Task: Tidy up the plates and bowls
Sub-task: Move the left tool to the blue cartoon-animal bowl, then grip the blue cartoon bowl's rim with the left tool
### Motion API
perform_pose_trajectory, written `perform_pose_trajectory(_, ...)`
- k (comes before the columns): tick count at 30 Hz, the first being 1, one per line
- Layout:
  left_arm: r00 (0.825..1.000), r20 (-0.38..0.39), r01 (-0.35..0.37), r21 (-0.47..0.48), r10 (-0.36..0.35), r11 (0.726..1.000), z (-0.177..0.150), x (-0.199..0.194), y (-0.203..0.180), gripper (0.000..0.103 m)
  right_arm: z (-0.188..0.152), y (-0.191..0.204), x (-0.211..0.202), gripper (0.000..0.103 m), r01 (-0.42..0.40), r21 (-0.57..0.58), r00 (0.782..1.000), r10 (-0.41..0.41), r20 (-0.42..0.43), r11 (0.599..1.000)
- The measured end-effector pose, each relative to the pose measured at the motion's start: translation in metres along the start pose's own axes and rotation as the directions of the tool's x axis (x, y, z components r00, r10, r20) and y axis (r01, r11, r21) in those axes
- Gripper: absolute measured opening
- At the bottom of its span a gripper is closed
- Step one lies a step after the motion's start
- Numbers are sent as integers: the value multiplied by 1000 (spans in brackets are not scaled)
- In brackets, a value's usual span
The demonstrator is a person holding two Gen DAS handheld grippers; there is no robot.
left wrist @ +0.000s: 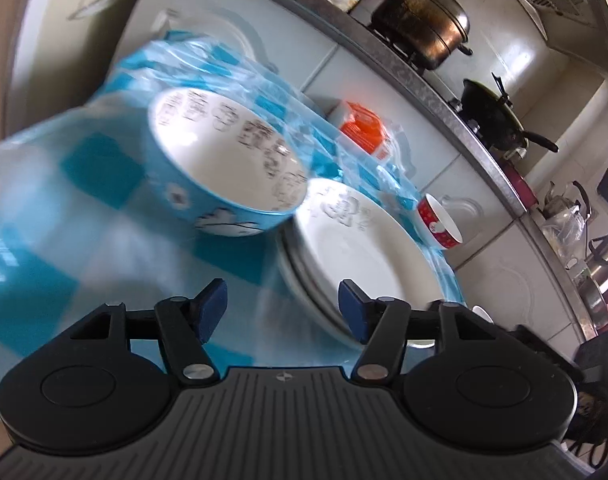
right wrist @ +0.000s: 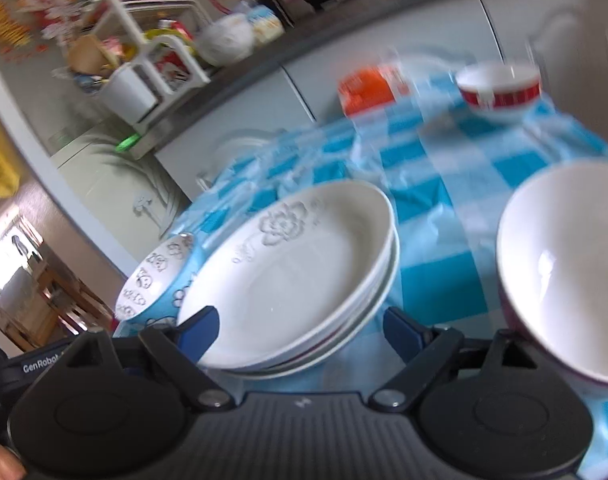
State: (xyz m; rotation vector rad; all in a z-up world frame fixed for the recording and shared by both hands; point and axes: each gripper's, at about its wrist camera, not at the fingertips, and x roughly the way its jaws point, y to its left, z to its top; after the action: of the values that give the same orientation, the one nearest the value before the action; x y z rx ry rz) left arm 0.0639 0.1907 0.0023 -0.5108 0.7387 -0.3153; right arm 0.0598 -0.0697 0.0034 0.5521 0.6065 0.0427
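Two grippers, jaws released and empty: left gripper [left wrist: 283,306], right gripper [right wrist: 300,330]. The plate stack [right wrist: 304,280] sits mid-tablecloth [right wrist: 444,184], the blue bowl [left wrist: 208,176] touching it. The small red bowl [right wrist: 498,86] stands near the far edge.

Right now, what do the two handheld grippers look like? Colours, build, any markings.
Both match: the left gripper and right gripper have black ribbed bodies, round black pivot housings either side, black linkage arms with silver pins, and dark blue fingers. A small logo sits at each body's front edge. "GenRobot" lettering shows at the lower left of the right wrist view.
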Motion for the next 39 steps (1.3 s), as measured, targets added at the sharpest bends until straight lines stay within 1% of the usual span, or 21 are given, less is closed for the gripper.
perform_pose_trajectory(1,1000,7,-2,-8,2,1000,1,-5,5,73,2,6,-3,93,1,-29,1000,0,11,1000)
perform_pose_trajectory(3,1000,24,-16,-28,17,999,3,-10,11,75,9,19,-7,99,-17,-75,999,19,28,997)
perform_pose_trajectory(4,999,36,-25,-37,26,999,6,-12,14,76,13,26,-7,99,-31,-95,999,34,31,995)
perform_pose_trajectory(8,995,79,-46,-84,53,995,18,-14,25,77,32,52,11,100,-121,-144,993,119,-18,982)
perform_pose_trajectory(13,989,113,-75,-148,92,986,35,-6,32,76,55,76,49,99,-188,-173,981,178,-71,967)
perform_pose_trajectory(18,982,135,-110,-179,136,978,50,14,26,69,72,92,93,98,-213,-205,971,185,-148,955)
perform_pose_trajectory(20,981,120,-128,-186,151,974,53,22,25,62,77,95,110,95,-220,-202,965,183,-186,954)
perform_pose_trajectory(21,982,111,-128,-195,151,973,53,23,29,60,78,95,118,95,-223,-195,962,184,-200,955)
perform_pose_trajectory(23,983,100,-129,-207,152,970,54,25,36,53,81,96,131,93,-240,-180,954,197,-227,954)
perform_pose_trajectory(26,984,78,-138,-216,158,967,54,30,41,45,81,100,148,92,-257,-183,941,202,-273,949)
perform_pose_trajectory(28,987,53,-137,-227,153,964,54,34,45,43,81,101,158,90,-257,-180,934,196,-299,950)
perform_pose_trajectory(30,988,40,-135,-238,148,962,52,37,48,40,80,102,167,85,-269,-168,922,203,-331,948)
perform_pose_trajectory(32,988,45,-134,-233,148,963,52,40,48,37,78,102,175,85,-276,-159,911,206,-358,948)
perform_pose_trajectory(34,987,53,-137,-235,153,962,51,41,48,36,76,101,181,84,-277,-151,902,203,-382,949)
perform_pose_trajectory(37,985,62,-141,-237,159,961,49,39,48,31,72,100,186,84,-300,-117,884,229,-407,947)
perform_pose_trajectory(39,985,66,-138,-238,157,961,46,37,48,30,70,104,184,84,-292,-133,888,217,-405,947)
